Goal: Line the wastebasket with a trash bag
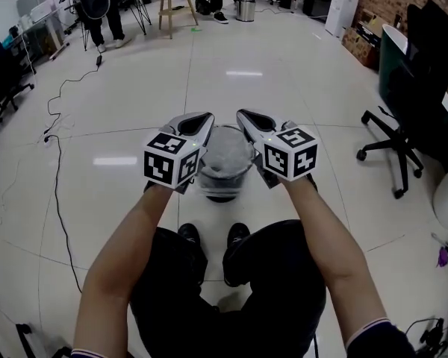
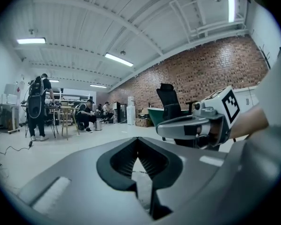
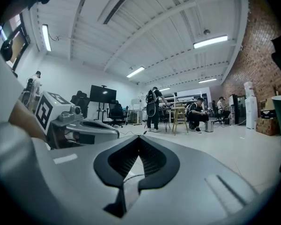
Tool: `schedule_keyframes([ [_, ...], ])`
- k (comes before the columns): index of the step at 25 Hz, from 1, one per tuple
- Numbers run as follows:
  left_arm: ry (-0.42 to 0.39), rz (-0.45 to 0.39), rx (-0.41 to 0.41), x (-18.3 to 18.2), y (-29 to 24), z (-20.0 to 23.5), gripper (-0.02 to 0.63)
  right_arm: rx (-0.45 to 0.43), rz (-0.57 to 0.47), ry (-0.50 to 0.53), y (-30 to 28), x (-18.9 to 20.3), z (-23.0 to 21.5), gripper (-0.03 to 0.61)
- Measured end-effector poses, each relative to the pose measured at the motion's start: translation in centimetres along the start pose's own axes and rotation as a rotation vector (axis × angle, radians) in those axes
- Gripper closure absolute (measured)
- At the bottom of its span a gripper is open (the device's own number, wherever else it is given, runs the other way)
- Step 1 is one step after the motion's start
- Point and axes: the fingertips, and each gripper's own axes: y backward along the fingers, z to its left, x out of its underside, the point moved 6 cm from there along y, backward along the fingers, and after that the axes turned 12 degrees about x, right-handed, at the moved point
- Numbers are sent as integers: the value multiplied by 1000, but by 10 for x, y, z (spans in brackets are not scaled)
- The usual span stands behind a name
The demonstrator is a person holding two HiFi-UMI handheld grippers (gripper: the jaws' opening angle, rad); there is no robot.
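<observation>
A dark wastebasket (image 1: pixel 222 192) stands on the floor just ahead of the person's shoes. A translucent trash bag (image 1: pixel 225 155) lines it, its edge folded over the rim. Both grippers hover side by side above the basket, pointing forward and almost level. My left gripper (image 1: pixel 204 119) is over the basket's left rim and my right gripper (image 1: pixel 243 115) over its right rim. In the left gripper view the left gripper's (image 2: pixel 138 140) jaws meet, with nothing between them. The right gripper (image 3: pixel 139 139) looks the same in its own view. Each gripper view shows only floor and room, not the basket.
A black office chair (image 1: pixel 400 146) stands at the right near a brick wall. A cable (image 1: pixel 57 171) snakes over the tiled floor at the left. Far back are a wooden stool (image 1: pixel 172 4), a metal bin (image 1: pixel 245 10) and people.
</observation>
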Motion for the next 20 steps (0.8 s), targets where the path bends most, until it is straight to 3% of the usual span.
schedule_keyframes([
  [8, -7, -74, 65, -1, 12, -9, 603, -93, -30, 31, 9, 3, 21, 577],
  [20, -17, -77, 80, 0, 17, -9, 603, -92, -70, 80, 15, -3, 24, 578],
])
